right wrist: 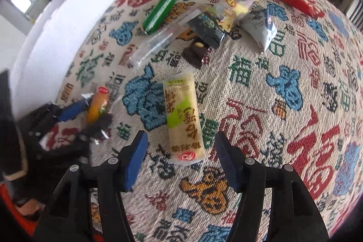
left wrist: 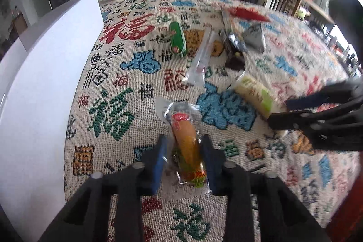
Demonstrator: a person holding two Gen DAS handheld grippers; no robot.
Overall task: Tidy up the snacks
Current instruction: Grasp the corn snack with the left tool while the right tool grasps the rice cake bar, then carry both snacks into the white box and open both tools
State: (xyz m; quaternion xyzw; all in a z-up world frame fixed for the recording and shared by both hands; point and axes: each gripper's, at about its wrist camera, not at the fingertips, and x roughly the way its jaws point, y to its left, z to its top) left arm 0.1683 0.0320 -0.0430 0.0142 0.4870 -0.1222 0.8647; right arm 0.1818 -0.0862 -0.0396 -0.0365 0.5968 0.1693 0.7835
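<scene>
Left gripper: jaws narrow, pressing the orange snack between them.
Right gripper: jaws half open around the cream bar, not touching.
Risk: the slippery wrapper may slide out when lifted.
Beyond: more snacks on the tabletop, a white box beside.

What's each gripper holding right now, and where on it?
Left gripper pinches the orange snack across its middle. Right gripper holds nothing: its jaws straddle the near end of the cream bar without touching.
</scene>
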